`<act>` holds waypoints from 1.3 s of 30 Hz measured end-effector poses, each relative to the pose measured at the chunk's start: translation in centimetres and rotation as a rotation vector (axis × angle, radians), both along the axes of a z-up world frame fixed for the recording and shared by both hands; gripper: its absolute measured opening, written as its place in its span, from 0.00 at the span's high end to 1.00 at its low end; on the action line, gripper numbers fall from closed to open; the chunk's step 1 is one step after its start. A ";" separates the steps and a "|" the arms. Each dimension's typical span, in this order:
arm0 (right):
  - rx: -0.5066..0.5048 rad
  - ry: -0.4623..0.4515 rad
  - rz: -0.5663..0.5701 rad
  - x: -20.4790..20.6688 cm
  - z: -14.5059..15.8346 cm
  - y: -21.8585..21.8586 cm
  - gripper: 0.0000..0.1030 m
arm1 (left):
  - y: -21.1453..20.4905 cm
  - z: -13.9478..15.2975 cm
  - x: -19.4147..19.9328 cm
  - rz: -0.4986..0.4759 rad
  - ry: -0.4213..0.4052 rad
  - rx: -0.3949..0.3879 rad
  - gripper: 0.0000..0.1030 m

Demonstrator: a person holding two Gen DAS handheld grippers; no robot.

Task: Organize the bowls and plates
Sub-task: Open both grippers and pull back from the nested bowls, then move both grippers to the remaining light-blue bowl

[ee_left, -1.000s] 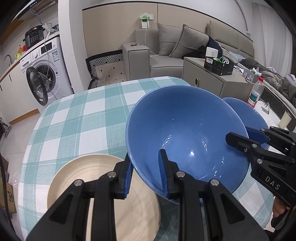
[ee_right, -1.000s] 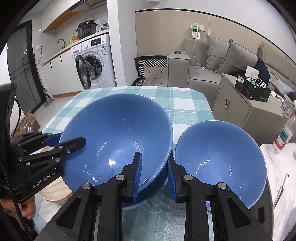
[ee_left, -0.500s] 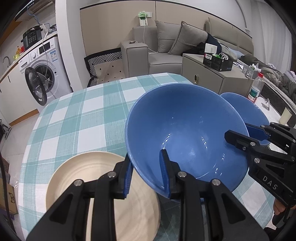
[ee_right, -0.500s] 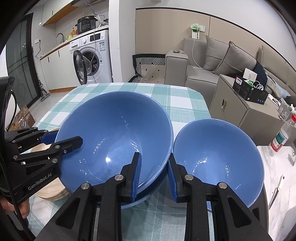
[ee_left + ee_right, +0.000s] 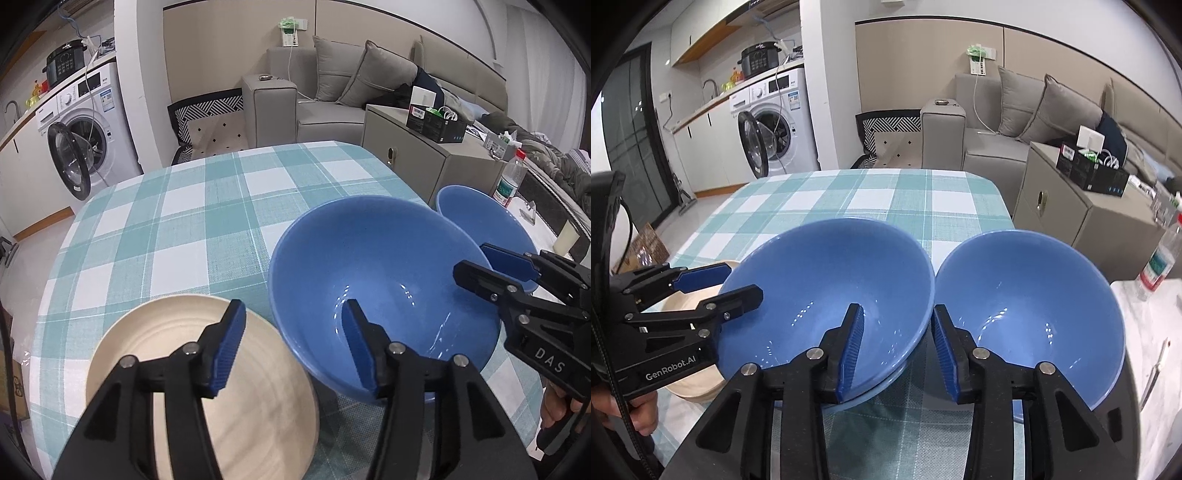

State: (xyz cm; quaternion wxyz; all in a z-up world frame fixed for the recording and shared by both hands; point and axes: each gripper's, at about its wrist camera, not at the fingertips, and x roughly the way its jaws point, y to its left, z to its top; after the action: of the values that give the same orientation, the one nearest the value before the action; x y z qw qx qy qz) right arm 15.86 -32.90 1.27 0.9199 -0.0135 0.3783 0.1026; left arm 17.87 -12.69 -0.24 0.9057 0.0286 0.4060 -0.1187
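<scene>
On the checked worktop (image 5: 184, 221), both tools, left (image 5: 291, 347) and right (image 5: 897, 343), had just been opening, rim between unclenched jaws, big bowl (image 5: 369, 266) nested in another beside the plate (image 5: 184, 369); a snagged rim might tip it.

The counter (image 5: 192, 221) wears a teal-and-white check cloth. Two bowls, the large bowl (image 5: 820, 295) and the smaller bowl (image 5: 1034, 295), are blue. The plate (image 5: 147, 350) is cream. Each black claw carries blue pads (image 5: 853, 350).
</scene>
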 end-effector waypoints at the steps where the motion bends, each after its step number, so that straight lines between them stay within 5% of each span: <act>1: 0.004 -0.005 0.003 -0.2 0.2 -0.1 0.59 | 0.1 0.0 0.0 0.002 0.005 -0.006 0.47; 3: 0.022 -0.020 0.009 -0.6 0.6 -0.3 0.49 | 0.2 0.1 -0.1 0.002 0.009 -0.013 0.45; 7: 0.054 -0.040 0.033 -1.3 1.5 -0.7 0.22 | 0.2 0.6 -0.7 0.018 -0.023 -0.019 0.02; 15: 0.100 -0.055 0.085 -2.5 3.0 -1.5 0.01 | 0.1 1.9 -1.4 0.003 -0.029 -0.085 0.00; 24: 0.119 -0.098 -0.040 -3.3 4.3 -5.9 0.01 | -2.0 2.4 -2.4 -0.019 -0.036 -0.071 0.00; 30: 0.237 -0.076 -0.157 -3.3 5.0 -10.8 0.01 | -3.5 2.8 -2.9 -0.041 -0.040 -0.069 0.00; 39: 0.242 -0.080 -0.201 -3.8 5.6 -13.8 0.00 | -6.2 3.0 -3.3 -0.050 -0.036 -0.060 0.00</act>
State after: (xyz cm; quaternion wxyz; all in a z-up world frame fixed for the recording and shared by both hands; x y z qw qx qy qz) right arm 12.05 -46.72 6.83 0.9347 0.1310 0.3258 0.0543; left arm 14.61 -18.89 2.72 0.9099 0.0138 0.3852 -0.1531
